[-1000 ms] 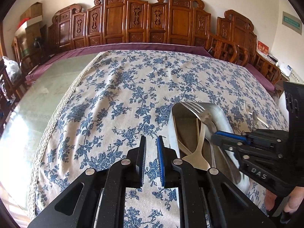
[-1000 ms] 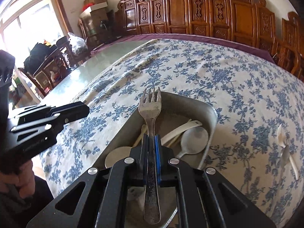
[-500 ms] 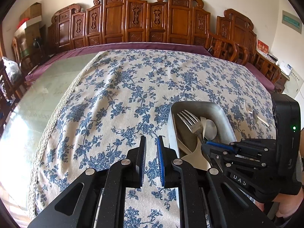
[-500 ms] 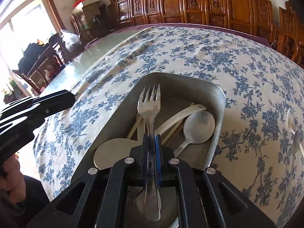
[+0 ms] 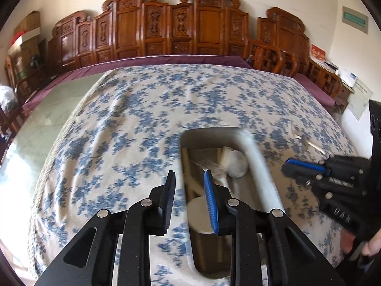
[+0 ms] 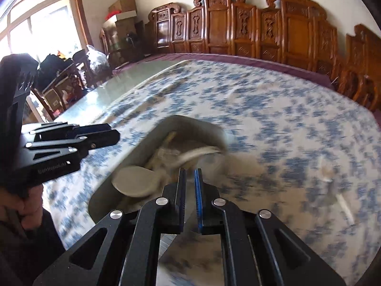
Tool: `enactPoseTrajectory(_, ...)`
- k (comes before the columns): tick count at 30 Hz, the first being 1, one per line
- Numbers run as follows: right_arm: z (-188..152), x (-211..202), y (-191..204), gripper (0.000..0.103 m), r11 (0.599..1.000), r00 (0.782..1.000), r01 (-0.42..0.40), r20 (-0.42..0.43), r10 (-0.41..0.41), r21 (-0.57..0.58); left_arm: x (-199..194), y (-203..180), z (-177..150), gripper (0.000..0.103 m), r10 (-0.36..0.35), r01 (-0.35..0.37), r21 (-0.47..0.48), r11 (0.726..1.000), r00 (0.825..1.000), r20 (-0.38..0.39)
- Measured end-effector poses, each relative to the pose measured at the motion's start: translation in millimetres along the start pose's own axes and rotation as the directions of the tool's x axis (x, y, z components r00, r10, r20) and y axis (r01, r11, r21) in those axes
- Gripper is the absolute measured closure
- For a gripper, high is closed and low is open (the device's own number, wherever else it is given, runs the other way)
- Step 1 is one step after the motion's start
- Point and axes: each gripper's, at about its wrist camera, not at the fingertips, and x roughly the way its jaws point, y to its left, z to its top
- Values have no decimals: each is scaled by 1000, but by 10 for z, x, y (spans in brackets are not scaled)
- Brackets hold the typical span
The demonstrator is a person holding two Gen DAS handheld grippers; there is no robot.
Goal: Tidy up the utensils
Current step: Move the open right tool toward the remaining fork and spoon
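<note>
left gripper point(image 5: 189, 186): jaws spread pretty wide, nothing between them. It hovers right over the near-left wall of the tray, one finger over the cloth and the blue-padded one over the tray's inside.

right gripper point(image 6: 190, 186): jaws only a narrow gap apart and empty, just the blurry cloth and tray edge showing through the slot. It sits above the tray's right rim; in the left wrist view it's off to the right of the tray point(image 5: 307, 166).

tray point(image 5: 259, 164): metal, rectangular, sitting on the tablecloth point(image 5: 133, 119) (blue floral). Both views are smeared with motion blur.

utensils in tray: a fork point(image 5: 209, 166) lying flat on the bottom, a white spoon point(image 5: 234, 164) beside it, plus a big pale round scoop end point(image 6: 134, 181) near the front. Rest is too blurry to sort out.

loose utensils point(image 5: 307, 141): a couple of pale pieces on the cloth, right of the tray, well apart from it.

background: carved wooden chairs point(image 5: 202, 23) lined along the far edge.
</note>
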Motion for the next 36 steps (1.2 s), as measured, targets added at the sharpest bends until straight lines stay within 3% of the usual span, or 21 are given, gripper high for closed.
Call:
enactPoseTrajectory(5, -136, -226, -499, 93, 995, 995, 99, 10, -99, -12, 42, -301, -2, 64, -22, 22, 50, 999, 1000, 1)
enactPoseTrajectory(13, -355, -376, -1387, 93, 979, 982, 189, 17, -191, 82, 105, -724, -33, 62, -28, 29, 97, 995, 1000, -6)
enactPoseTrajectory(16, -475, -372, -1650, 85, 975, 981, 191, 7, -193, 112, 126, -856, -26, 62, -30, 31, 106, 994, 999, -11)
enactPoseTrajectory(22, -605, -306, -1947, 83, 975, 983, 185, -10, -186, 121, 249, -1095, 16, 62, -39, 44, 115, 992, 998, -46)
enactPoseTrajectory(29, -665, -308, -2123, 72, 971, 980, 201, -10, -201, 131, 488, -1525, 160, 62, -74, 84, 158, 984, 995, -68)
enactPoseTrajectory(36, -754, -301, -2366, 70, 956, 976, 216, -34, -213, 201, 927, -1959, 354, 62, -125, 144, 176, 974, 985, -116)
